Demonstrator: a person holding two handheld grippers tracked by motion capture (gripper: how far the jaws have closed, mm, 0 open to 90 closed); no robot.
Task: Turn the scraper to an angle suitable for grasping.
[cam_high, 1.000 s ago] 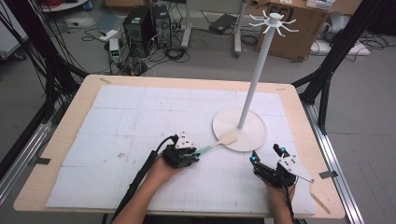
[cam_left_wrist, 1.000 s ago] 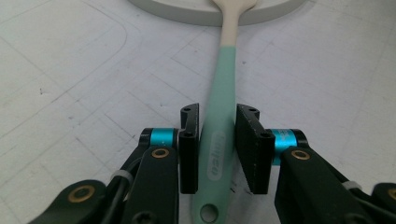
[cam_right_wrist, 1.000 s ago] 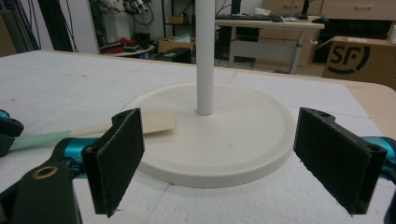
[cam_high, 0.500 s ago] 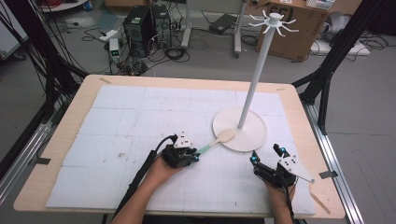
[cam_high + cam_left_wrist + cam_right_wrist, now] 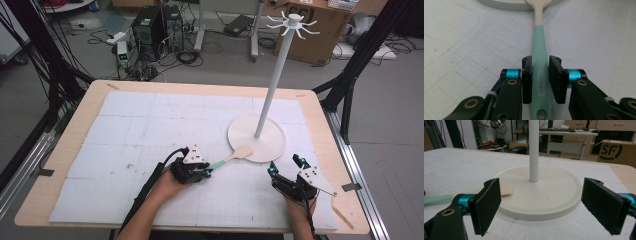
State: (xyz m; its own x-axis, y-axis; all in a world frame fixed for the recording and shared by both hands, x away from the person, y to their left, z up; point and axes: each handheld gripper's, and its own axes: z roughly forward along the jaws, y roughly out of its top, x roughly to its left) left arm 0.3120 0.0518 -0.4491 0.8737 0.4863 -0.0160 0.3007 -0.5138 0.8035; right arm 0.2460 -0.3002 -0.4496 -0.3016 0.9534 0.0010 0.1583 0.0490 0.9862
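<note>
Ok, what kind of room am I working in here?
Most likely a robotics lab or workshop, not a home. Desktop computer towers sit on the floor among loose cables, a cardboard shipping box stands behind, and the table sits in a black metal frame.

- So we've got a light wood table [image 5: 60, 165] here, most of its top covered by a white gridded mat [image 5: 150, 130].
- On the mat, right of centre, sits the round white base of a tall stand [image 5: 257, 138].
- A spatula [image 5: 232, 156] with a mint-green handle lies beside it, pale blade resting on the base's near rim.
</note>
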